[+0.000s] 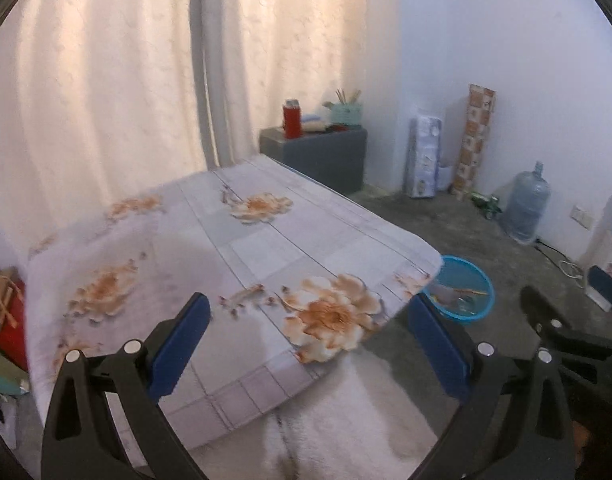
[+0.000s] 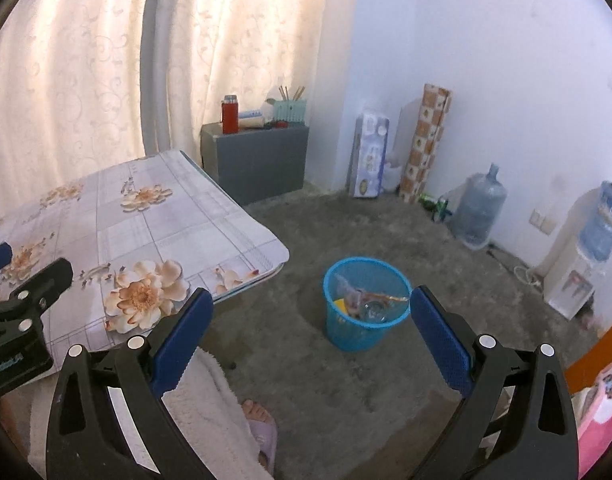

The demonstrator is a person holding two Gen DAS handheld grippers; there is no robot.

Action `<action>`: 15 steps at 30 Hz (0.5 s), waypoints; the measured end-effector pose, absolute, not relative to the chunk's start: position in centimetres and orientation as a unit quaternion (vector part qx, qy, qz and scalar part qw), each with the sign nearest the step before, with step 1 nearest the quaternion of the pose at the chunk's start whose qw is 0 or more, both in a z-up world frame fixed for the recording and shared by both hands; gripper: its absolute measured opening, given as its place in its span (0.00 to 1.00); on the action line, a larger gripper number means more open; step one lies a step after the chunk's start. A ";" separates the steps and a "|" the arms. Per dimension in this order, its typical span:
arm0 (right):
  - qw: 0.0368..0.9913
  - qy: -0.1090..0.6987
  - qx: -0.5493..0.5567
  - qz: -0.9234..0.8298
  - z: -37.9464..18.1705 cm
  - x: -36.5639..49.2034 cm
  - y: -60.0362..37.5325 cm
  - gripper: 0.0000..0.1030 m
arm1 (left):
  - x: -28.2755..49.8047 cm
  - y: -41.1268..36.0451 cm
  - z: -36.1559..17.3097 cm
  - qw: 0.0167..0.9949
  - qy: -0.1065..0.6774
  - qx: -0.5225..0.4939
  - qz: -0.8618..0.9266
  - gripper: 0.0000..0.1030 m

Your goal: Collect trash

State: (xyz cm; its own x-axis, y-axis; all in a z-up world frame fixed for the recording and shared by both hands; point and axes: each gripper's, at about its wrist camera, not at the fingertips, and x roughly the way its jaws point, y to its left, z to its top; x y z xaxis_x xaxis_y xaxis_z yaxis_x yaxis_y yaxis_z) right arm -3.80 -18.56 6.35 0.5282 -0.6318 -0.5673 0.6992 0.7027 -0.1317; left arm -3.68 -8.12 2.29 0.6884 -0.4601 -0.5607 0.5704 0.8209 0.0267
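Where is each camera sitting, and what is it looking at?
Left wrist: sits on the left hand-held gripper, open, facing the flowered tablecloth table; the right hand-held gripper shows at its right edge.
Right wrist: sits on the right hand-held gripper, open, facing the blue mesh plastic trash basket on the floor; a slippered foot shows.
Both share table, basket and red flask.

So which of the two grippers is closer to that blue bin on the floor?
The right. The right gripper hangs open over the floor, with the blue bin just ahead between its fingers. The left gripper is over the table's corner, the bin beyond.
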 end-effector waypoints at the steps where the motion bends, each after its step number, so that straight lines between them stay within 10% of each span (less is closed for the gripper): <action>1: 0.873 0.302 0.057 -0.380 6.4 -3.8 -18.4 0.92 | -3.5 -8.1 2.3 0.916 0.273 0.101 -0.276 0.95; 15: 0.851 0.333 0.091 -0.396 5.2 -2.8 -18.7 0.92 | -1.8 -7.7 1.4 0.918 0.321 0.080 -0.217 0.95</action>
